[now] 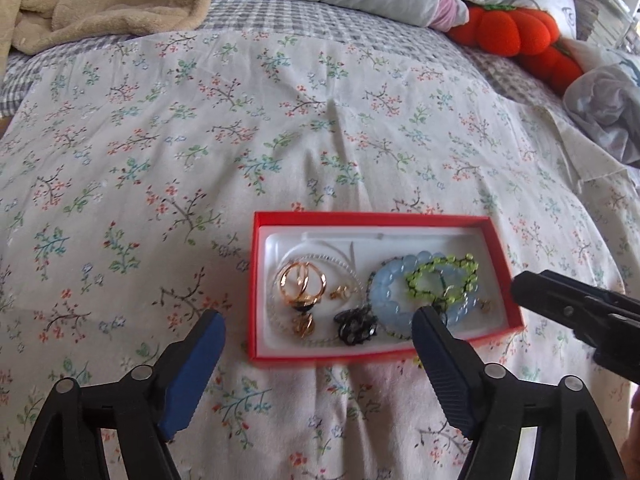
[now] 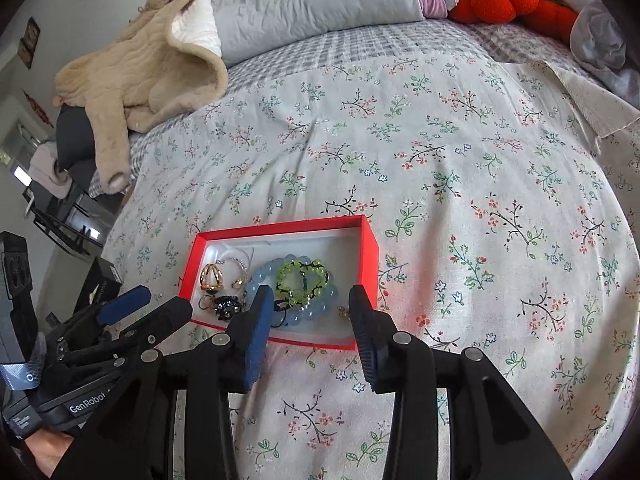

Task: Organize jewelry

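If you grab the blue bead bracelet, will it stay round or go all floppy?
Probably floppy. The blue bead bracelet looks like separate round beads on a string, so it would likely sag into a drooping loop. The beads look smooth and glossy, so they may slip between the fingers. The green bead bracelet lies on top of it, so that might get dragged along too.

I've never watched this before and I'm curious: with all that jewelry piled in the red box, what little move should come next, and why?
Probably ease the right hand-held gripper forward and down onto the green bead bracelet. Both it and the left hand-held gripper are open and empty, hovering at the red box, and the green bracelet lies on top of the blue bead bracelet.
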Demonstrator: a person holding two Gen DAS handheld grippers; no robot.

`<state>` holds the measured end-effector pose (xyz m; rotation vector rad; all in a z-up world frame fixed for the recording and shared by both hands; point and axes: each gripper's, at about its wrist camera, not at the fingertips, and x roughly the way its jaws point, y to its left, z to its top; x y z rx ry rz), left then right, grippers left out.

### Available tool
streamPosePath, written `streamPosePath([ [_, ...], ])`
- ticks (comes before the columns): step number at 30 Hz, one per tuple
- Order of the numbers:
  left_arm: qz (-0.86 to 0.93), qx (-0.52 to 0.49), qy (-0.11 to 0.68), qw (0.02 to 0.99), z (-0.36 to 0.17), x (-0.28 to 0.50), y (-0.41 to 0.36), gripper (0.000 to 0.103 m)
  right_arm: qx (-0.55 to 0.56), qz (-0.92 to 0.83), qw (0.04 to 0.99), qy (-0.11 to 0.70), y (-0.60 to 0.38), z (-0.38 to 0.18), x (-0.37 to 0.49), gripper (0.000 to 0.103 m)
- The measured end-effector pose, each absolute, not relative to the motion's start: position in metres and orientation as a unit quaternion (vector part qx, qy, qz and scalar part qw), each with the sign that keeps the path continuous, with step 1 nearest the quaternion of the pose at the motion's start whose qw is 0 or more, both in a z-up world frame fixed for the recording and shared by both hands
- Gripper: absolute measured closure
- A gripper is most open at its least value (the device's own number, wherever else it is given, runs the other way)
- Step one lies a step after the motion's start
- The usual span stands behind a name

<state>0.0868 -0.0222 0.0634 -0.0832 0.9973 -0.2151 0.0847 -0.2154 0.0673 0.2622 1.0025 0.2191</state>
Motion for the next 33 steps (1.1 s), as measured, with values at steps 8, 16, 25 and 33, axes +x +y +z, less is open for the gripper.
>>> streamPosePath([
  [8, -0.070, -0.025, 0.471, 0.879, 0.061, 0.053, -0.019, 0.003, 0.081, 0.085, 0.870, 0.479, -0.218, 0.070, 0.039, 0.044],
  [16, -0.014, -0.009, 0.497, 0.867, 0.045, 0.013, -0.013, 0.000, 0.021, 0.054, 0.872, 0.486, -0.206, 0.066, -0.008, 0.014],
  [25, 0.024, 0.000, 0.488, 0.872, 0.043, -0.020, -0.008, 0.000, -0.011, 0.020, 0.861, 0.508, -0.196, 0.054, -0.023, 0.010],
  [33, 0.025, -0.001, 0.490, 0.871, 0.040, -0.016, -0.014, 0.000, -0.016, 0.021, 0.862, 0.507, -0.194, 0.055, -0.024, 0.010],
])
